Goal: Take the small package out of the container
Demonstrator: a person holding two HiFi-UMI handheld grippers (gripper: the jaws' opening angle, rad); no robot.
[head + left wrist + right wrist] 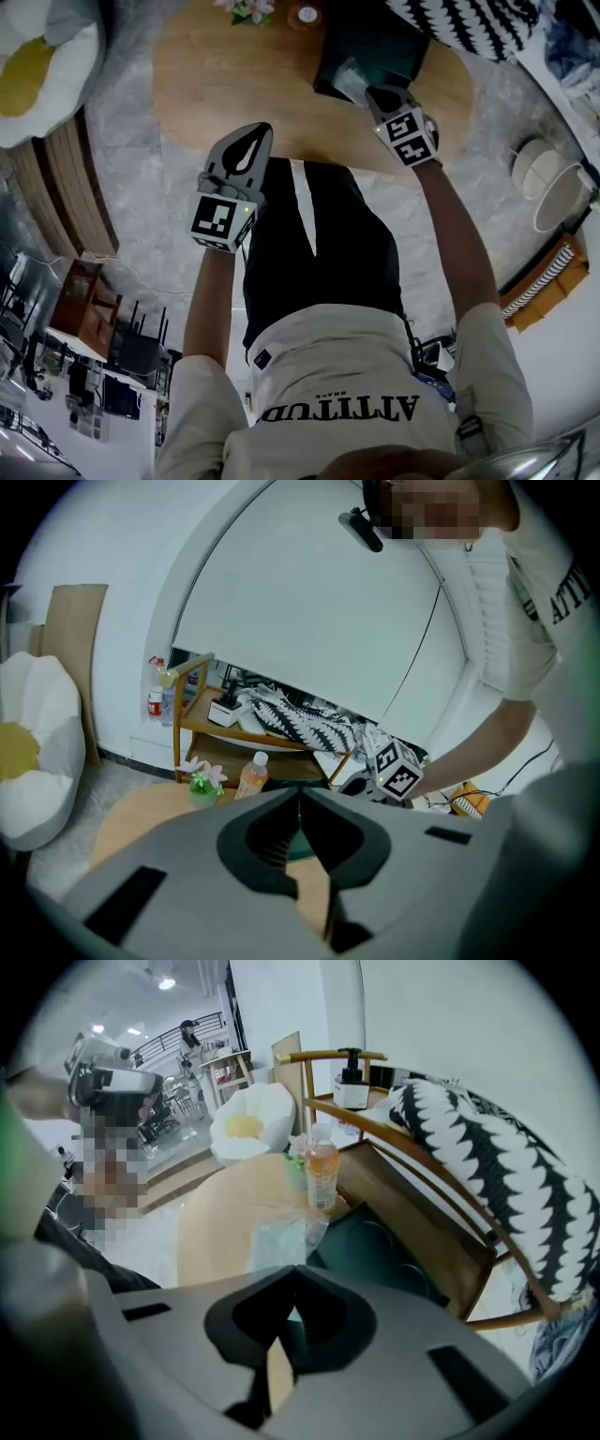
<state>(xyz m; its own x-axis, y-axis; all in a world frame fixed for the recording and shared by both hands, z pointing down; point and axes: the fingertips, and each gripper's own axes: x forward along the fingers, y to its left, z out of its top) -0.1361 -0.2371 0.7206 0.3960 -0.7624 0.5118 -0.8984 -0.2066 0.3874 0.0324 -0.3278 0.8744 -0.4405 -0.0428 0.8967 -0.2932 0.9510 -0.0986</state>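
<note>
The small package point(281, 1237) is a clear, pale plastic bag. It stands up from the tips of my right gripper point(298, 1271), which is shut on its lower edge. In the head view the right gripper point(373, 94) reaches over the dark green container point(394, 42) on the round wooden table point(216, 84), with the package point(349, 77) at its tip. The container point(394, 1251) lies just right of the package. My left gripper point(242, 155) hangs off the table's near edge, shut and empty. Its tips point(300, 797) meet with nothing between them.
A drink bottle point(322, 1171) and a small flower pot point(202, 780) stand at the table's far side. A wooden shelf point(412, 1194) carrying black-and-white fabric point(487, 1166) stands behind the table. A white and yellow cushion point(37, 66) lies on the floor to the left.
</note>
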